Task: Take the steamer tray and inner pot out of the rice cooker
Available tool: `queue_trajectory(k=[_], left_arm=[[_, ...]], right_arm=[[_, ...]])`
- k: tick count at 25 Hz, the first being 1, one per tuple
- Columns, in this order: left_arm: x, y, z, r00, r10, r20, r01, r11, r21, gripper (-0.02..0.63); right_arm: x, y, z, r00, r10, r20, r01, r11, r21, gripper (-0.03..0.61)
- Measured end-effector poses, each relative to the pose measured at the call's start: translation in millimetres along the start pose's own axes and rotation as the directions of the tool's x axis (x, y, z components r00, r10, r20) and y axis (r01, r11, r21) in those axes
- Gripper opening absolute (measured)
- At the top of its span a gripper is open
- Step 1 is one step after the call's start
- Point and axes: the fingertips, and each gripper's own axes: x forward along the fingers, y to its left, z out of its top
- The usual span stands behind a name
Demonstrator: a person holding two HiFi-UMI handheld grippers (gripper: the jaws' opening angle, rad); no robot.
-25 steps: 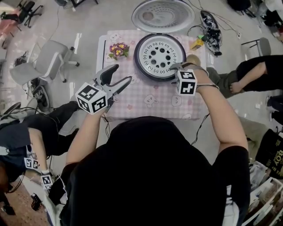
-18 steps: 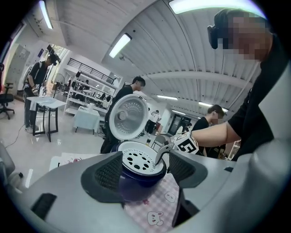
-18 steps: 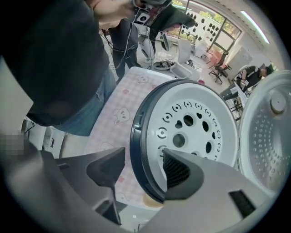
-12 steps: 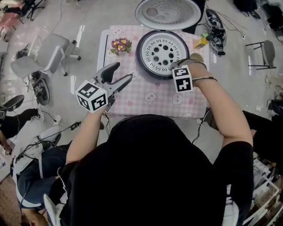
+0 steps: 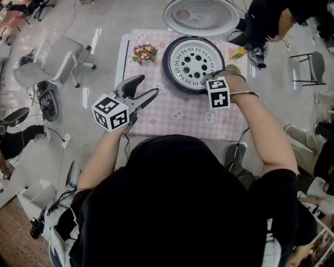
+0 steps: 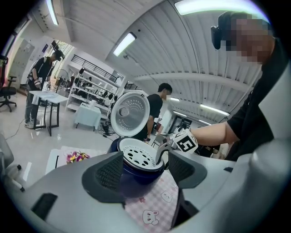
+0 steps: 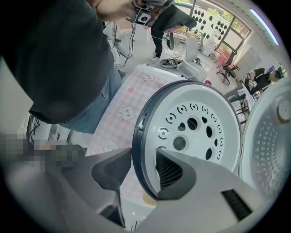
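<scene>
Right tongs (image 7: 138, 169) closing, astride rice cooker rim (image 7: 136, 132) and steamer tray (image 5: 192, 59) edge, not yet clamped. Left tongs (image 5: 146, 86) released, empty, over surface (image 5: 177, 117); flowers (image 5: 144, 52) ahead of them, lid (image 5: 201, 15) beyond.

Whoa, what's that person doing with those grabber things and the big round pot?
A person is emptying a dark blue rice cooker that stands with its lid open on a pink checked tablecloth. The right gripper points down at the cooker's near rim. Its jaws have just been closing around the edge of the round white steamer tray with holes; a firm pinch isn't clear yet. The left gripper hovers open and empty. Nothing is out yet.
</scene>
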Motion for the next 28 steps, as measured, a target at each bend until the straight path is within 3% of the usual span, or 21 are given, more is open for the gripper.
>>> queue_trajectory(k=[10,12,17,19,28], left_arm=[[0.9,-3.2,-4.5,1.000,-0.006,-0.028,0.006,1.000,0.001,0.314],[-0.2,-3.7,-4.6,1.000,-0.007,-0.030,0.007,1.000,0.003,0.314],[-1.0,-6.7,-5.3,0.999,-0.012,-0.037,0.012,1.000,0.000,0.313],[-1.5,-8.9,-5.8,0.999,-0.015,-0.040,0.015,1.000,0.001,0.313],[-5.7,-12.7,-5.7,0.999,-0.028,-0.037,0.028,1.000,-0.002,0.311]], right_arm=[[-19.4,-2.6,6.6,0.999,-0.017,0.033,0.016,1.000,0.024,0.158],[-25.7,-6.4,10.6,0.998,-0.038,0.048,0.037,0.999,0.025,0.105],[-32.2,-9.0,12.4,0.997,-0.056,0.047,0.055,0.998,0.023,0.094],[-35.7,-10.7,13.3,0.996,-0.072,0.056,0.070,0.997,0.034,0.061],[-46.3,-12.3,16.4,0.989,-0.128,0.069,0.125,0.991,0.046,0.054]])
